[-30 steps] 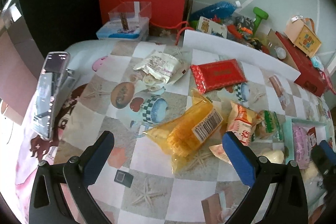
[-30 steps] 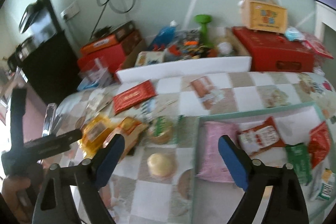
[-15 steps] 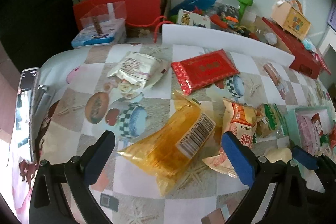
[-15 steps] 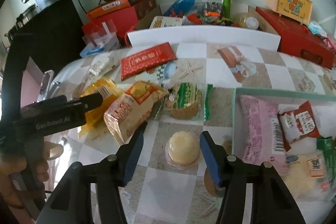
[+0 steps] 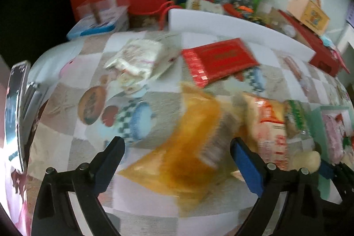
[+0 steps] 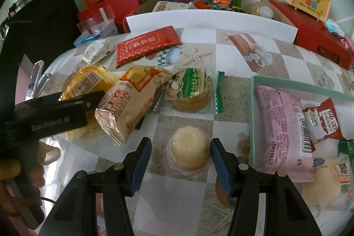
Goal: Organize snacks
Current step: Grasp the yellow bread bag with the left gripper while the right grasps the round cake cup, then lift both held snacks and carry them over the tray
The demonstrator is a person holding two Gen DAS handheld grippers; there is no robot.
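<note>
Just left of the teal tray [image 6: 251, 107], on the patterned tabletop [image 6: 221, 54]: a round pale pastry in a clear cup [image 6: 188, 147], set between the fingers of the right gripper [image 6: 180, 143]. Just been closing, those fingers, now narrowed around the cup yet not visibly pressing it. A sliver of gap on the left side, the right pad very close; contact there hard to judge.

Inside the tray, a pink packet [image 6: 283, 125] along the left wall, with a small red-and-white packet [image 6: 323, 123] on its right. More wrappers at the tray's right end, cut off by the frame edge.

Further left of the tray, past the pastry: a green-wrapped biscuit [image 6: 192, 90], then a tan croissant bag [image 6: 130, 101] tilted onto its neighbours, then a yellow barcoded packet [image 6: 88, 81]. Beyond these, further back from the tray, a flat red packet [image 6: 146, 45].

Spread wide, the left gripper [image 5: 177, 143], though just been closing a little, with the yellow packet between its fingers and nothing clamped. From the right wrist, its black body hiding part of that packet.

Left wrist view badly smeared — print unreadable, the yellow packet's edges melting into the croissant bag, only a strip of tray showing at the right edge.

Around that gripper's handle, a person's hand [image 6: 13, 180], mostly cut off at the lower-left corner.
</note>
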